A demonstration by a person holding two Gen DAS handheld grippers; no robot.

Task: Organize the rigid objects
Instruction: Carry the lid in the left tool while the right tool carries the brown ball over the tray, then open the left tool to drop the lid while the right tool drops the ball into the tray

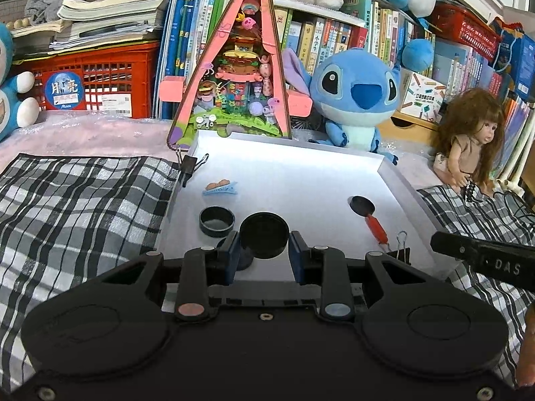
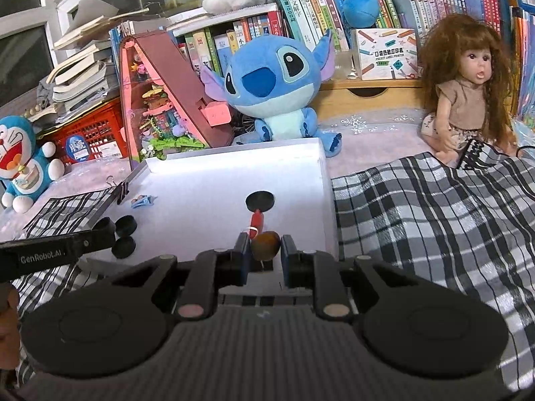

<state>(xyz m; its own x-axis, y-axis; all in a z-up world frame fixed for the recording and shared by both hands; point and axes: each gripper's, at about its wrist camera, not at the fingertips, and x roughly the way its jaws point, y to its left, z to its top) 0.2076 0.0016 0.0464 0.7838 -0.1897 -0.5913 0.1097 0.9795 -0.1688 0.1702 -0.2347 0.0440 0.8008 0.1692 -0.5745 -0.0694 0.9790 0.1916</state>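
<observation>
Backdrop: bookshelves (image 1: 334,36) and a Stitch plush (image 2: 271,80) are standing behind the white tray (image 1: 301,173).
Left gripper (image 1: 264,250): gripping a black round cap (image 1: 264,239) over the tray's near edge.
Right gripper (image 2: 265,250): holding a brown nut-like ball (image 2: 265,249) between its fingers at the tray's front.
Tray: a toy frying pan (image 1: 366,212) and blue clip (image 1: 220,187) are lying inside.

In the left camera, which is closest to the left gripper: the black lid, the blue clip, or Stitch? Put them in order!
From the left gripper:
1. Black lid, right between its fingers, near edge of the white tray.
2. Blue clip, farther in, tray's left side.
3. Stitch, behind the tray, to the right.
</observation>
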